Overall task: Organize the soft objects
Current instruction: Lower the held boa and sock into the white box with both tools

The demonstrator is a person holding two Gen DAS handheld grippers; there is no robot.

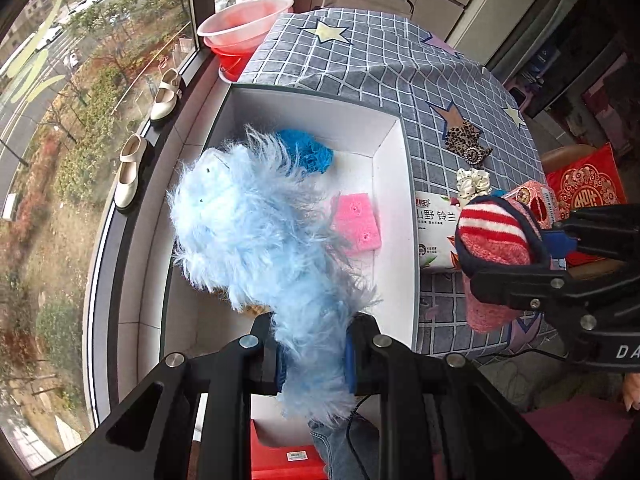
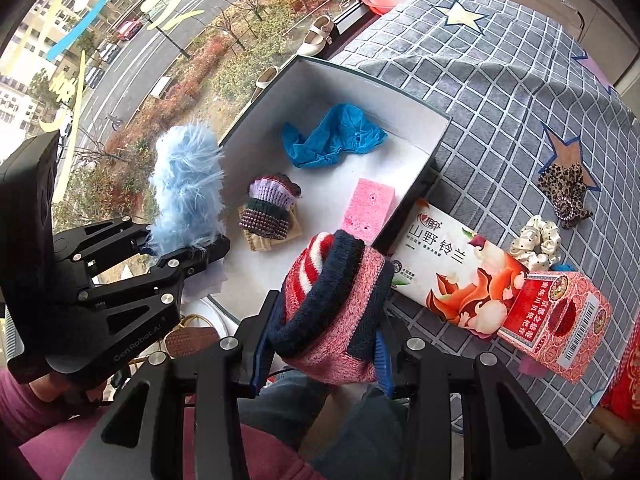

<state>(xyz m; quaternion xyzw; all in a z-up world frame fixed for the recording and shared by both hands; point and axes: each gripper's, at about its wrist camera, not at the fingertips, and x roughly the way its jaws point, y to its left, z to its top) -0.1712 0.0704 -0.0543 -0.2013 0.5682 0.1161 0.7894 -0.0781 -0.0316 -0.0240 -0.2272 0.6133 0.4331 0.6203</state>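
My left gripper (image 1: 314,356) is shut on a fluffy light-blue plush (image 1: 256,224) and holds it above the near end of the open white box (image 1: 394,184); both also show in the right wrist view, the plush (image 2: 186,188) over the box's left edge. My right gripper (image 2: 320,350) is shut on a pink, navy and red-striped sock (image 2: 336,304), held near the box's front right corner; it also shows in the left wrist view (image 1: 496,240). Inside the box (image 2: 400,128) lie a blue cloth (image 2: 332,136), a pink sponge (image 2: 366,208) and a knitted purple item (image 2: 270,208).
On the grey checked tablecloth (image 2: 500,100) lie a tissue pack (image 2: 452,264), a red carton (image 2: 556,324), a white scrunchie (image 2: 538,242) and a leopard scrunchie (image 2: 564,192). Pink basins (image 1: 246,24) and white shoes (image 1: 166,96) stand by the window at left.
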